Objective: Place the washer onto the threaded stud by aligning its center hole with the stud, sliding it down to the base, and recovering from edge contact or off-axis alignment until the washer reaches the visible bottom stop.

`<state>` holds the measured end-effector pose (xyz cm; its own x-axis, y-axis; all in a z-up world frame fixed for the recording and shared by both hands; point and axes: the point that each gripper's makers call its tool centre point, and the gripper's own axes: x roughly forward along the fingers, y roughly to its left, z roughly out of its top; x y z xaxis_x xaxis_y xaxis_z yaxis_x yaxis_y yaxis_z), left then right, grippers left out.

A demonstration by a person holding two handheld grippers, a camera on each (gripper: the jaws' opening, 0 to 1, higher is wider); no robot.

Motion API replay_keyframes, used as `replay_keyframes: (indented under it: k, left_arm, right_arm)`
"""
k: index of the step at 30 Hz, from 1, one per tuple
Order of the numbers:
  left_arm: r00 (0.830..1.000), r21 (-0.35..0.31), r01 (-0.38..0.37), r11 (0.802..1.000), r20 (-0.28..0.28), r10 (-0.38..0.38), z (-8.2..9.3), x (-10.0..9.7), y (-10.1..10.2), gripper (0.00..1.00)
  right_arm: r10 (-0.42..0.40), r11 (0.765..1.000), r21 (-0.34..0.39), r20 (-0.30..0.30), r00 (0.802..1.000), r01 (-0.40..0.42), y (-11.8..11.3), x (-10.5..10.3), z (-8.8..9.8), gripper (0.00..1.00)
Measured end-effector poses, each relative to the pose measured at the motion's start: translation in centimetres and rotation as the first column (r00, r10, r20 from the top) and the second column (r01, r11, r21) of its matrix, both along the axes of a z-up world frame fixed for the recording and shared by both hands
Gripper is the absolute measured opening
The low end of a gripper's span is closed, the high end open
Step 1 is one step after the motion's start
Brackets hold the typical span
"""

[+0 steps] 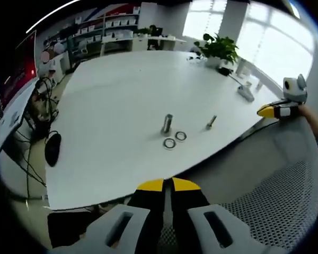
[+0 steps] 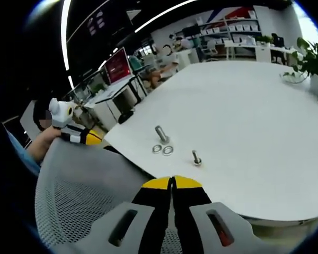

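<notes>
Washers first: two of them lie flat on the white table [image 1: 111, 106], side by side and just about touching, one washer [image 1: 169, 143] nearer me and the second washer [image 1: 180, 136] beside it. Right behind them stands the threaded stud [image 1: 167, 123], upright on its base, bare, with neither ring on it. Off to one side, apart from that cluster, a smaller bolt [image 1: 211, 122] stands at a slight tilt.

My left gripper [image 1: 168, 184] sits low in the left gripper view, back from the table edge, its yellow-tipped jaws pressed together with nothing between them. My right gripper [image 2: 173, 182] is the same story in the right gripper view: jaws closed to a thin seam, carrying nothing, hanging over the grey mesh chair back [image 2: 85, 206].

From the right gripper view I get the same group from the other side: the stud [image 2: 161, 134], the pair of rings [image 2: 162, 150] just in front of it, the small bolt [image 2: 196, 157] a little nearer my jaws.

Each gripper turns up at the edge of the other's view, held in a hand, well clear of the parts. A potted plant [image 1: 220, 48] stands at the table's far end, and a black mouse [image 1: 52, 148] rests on a desk beyond the table's side.
</notes>
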<state>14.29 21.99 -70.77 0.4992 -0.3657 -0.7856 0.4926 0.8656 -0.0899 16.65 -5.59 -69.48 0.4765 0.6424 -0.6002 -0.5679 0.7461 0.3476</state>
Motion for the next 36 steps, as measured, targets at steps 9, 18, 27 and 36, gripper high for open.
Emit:
replay_keyframes:
  k: [9,18,27,36]
  left_arm:
    - [0.982,0.021,0.181,0.983,0.052,-0.182,3.3,3.0,-1.6,0.08]
    - [0.931,0.141,0.365,0.920,-0.030,-0.364,2.0,4.4,-2.6,0.25]
    - [0.832,0.176,0.553,0.814,-0.066,-0.551,-0.7,5.9,-5.2,0.31]
    - [0.746,0.108,0.664,0.740,-0.165,-0.645,-4.9,6.6,-8.1,0.30]
  right_arm:
    - [0.003,1.000,0.008,0.000,1.000,-0.003,0.1,-0.1,0.2,0.04]
    - [0.005,1.000,0.008,0.012,1.000,-0.005,0.2,0.1,0.3,0.04]
    - [-0.004,1.000,0.009,0.020,1.000,0.004,0.2,0.2,0.3,0.05]
    - [-0.019,1.000,0.019,-0.003,1.000,0.019,0.0,-0.2,0.2,0.05]
